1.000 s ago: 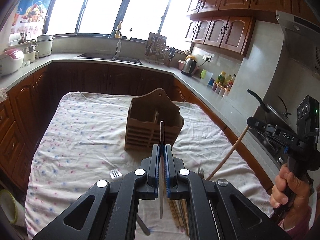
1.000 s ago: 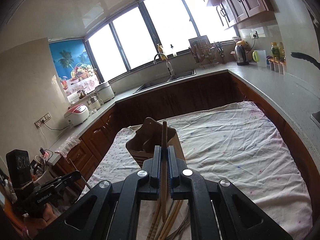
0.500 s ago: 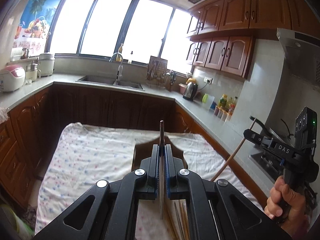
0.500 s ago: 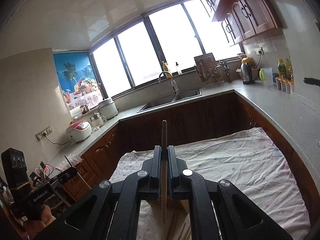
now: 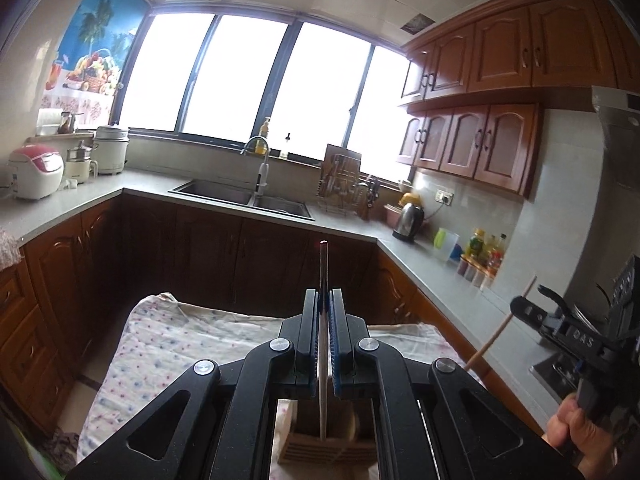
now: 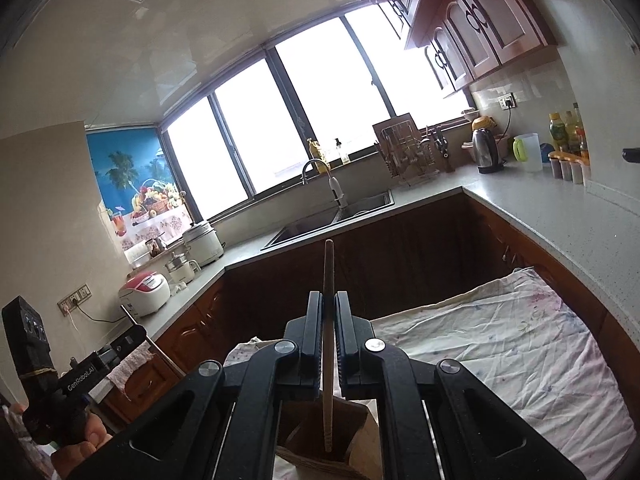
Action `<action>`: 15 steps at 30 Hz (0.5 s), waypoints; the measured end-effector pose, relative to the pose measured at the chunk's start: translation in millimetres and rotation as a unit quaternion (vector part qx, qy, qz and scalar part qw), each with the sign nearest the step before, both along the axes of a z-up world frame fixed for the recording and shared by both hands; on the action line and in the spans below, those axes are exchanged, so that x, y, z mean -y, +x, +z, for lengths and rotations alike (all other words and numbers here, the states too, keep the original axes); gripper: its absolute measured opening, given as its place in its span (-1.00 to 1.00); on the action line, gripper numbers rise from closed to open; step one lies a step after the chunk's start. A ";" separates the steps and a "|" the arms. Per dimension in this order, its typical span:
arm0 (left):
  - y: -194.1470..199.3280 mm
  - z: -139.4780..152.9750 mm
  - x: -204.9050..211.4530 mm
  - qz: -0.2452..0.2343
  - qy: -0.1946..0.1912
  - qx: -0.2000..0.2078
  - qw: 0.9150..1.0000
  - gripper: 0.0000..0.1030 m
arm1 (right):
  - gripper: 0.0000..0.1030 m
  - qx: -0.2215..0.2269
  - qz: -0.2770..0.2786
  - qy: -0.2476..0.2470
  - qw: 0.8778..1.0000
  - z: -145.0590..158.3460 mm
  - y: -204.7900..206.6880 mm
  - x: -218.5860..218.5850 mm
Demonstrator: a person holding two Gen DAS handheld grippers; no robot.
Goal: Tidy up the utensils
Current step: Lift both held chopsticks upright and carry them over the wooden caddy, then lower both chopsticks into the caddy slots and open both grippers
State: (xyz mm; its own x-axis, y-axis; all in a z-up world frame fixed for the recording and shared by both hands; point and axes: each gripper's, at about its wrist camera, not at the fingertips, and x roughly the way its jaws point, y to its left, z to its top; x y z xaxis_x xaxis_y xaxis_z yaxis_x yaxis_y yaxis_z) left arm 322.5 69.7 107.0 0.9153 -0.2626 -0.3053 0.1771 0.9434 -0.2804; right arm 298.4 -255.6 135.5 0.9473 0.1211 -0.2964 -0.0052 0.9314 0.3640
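Utensils are up in the air on both sides: the left tongs (image 5: 324, 344) are pinching a thin dark metal utensil handle (image 5: 323, 280), which stands upright between the pressed-together pads, its top end poking above them and its lower end hanging over the slatted wooden utensil holder (image 5: 320, 446) directly beneath the tongs. Over in the right wrist view, the right tongs (image 6: 329, 344) are clamped on a slim light wooden chopstick (image 6: 328, 276), also upright, its lower tip dangling over an open compartment of the same wooden holder (image 6: 320, 436) just below. That holder sits on the counter under a wrinkled white cloth with small coloured dots (image 5: 168, 344), spreading out to the left of the left tongs and to the right of the right tongs (image 6: 500, 340). A hand (image 5: 576, 428) grips the right tool's handle, off to the right of the left tongs, chopstick (image 5: 500, 332) angled upward from it.
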 end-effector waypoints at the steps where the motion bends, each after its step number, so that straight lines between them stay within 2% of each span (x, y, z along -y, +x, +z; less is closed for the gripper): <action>1: 3.9 -2.7 2.3 0.004 -0.004 0.001 1.000 -0.95 | -0.89 -0.001 -0.001 0.004 1.000 -6.0 3.6 0.3; 6: 33.1 -39.7 15.3 0.036 -0.015 -0.009 0.999 -0.95 | -0.89 -0.014 -0.010 0.025 1.000 -44.1 20.8 1.8; 10: 47.5 -71.3 30.5 0.042 -0.027 -0.020 0.999 -0.95 | -0.89 -0.033 -0.009 0.032 0.999 -67.1 29.4 0.4; 15: 70.7 -92.9 43.8 0.040 -0.024 -0.042 0.998 -0.95 | -0.88 -0.049 -0.011 0.035 0.998 -86.2 32.7 1.7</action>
